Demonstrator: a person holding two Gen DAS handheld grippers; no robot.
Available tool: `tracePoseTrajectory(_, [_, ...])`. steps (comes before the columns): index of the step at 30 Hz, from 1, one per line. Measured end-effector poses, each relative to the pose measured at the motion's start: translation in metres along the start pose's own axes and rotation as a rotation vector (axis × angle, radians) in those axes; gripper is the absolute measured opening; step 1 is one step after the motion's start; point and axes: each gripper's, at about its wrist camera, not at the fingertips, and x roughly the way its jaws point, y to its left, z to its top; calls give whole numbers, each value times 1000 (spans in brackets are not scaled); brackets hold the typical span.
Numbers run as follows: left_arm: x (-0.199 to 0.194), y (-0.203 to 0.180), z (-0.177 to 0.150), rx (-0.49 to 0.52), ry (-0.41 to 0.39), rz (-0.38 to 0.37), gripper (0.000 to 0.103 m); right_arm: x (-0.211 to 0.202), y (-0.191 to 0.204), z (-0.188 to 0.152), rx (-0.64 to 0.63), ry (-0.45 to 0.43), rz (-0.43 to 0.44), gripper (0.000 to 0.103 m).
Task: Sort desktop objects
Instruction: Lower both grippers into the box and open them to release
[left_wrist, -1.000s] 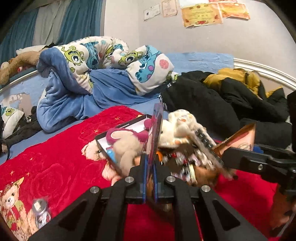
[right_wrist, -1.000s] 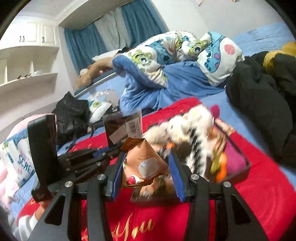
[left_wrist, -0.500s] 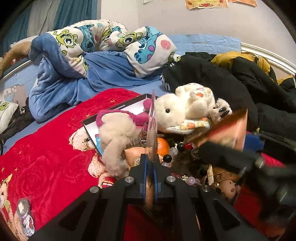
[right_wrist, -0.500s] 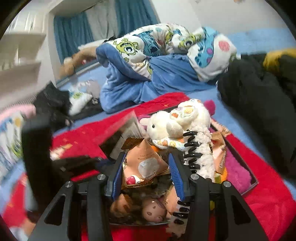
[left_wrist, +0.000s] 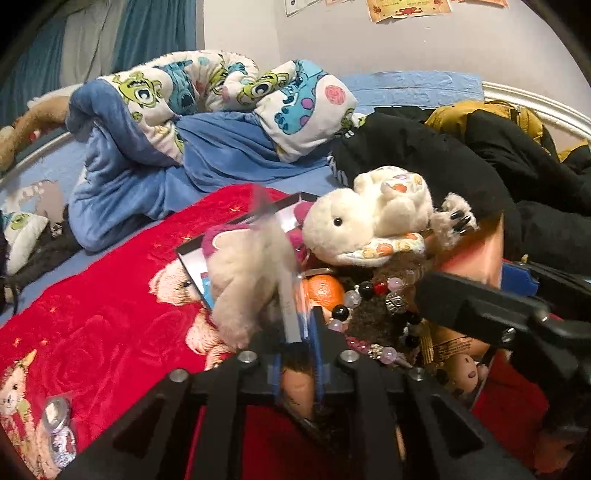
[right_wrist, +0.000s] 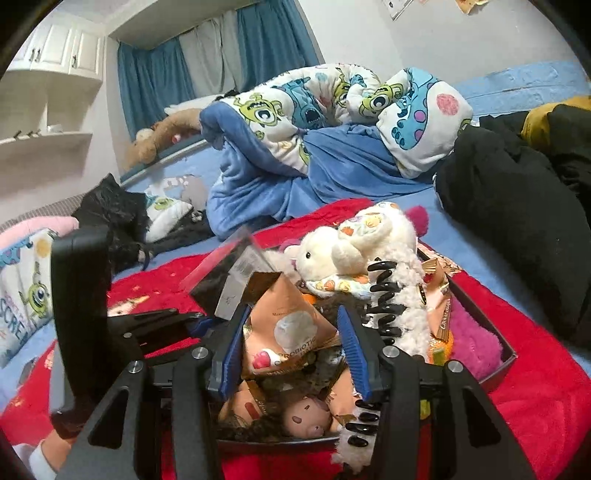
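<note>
Both hands have dropped closer over the shallow dark box (right_wrist: 504, 356) of plush toys and beads on the red blanket, near the bed's middle. Left tongs (left_wrist: 297, 332) are opening, letting the thin clear-and-dark flat packet (left_wrist: 284, 295) lean off the pads, probably so it drops into the box. Right tongs (right_wrist: 291, 343) are also easing open around the peach triangular snack pouch (right_wrist: 291, 321), pads touching its sides above the pile.

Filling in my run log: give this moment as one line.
left gripper: jaws opening, packet between | right gripper: shut on pouch | both over box
</note>
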Motion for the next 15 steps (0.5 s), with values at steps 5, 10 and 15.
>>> tracePoseTrajectory(5, [-7, 13, -1, -61, -28, 3, 55, -15, 0, -1, 7, -77, 19, 79])
tracePoseTrajectory(10, [-14, 13, -2, -67, -63, 30, 88, -27, 2, 0, 3, -139, 11, 103])
tracePoseTrajectory(15, [-17, 14, 0, -71, -77, 28, 103, -32, -2, 1, 28, -158, 16, 103])
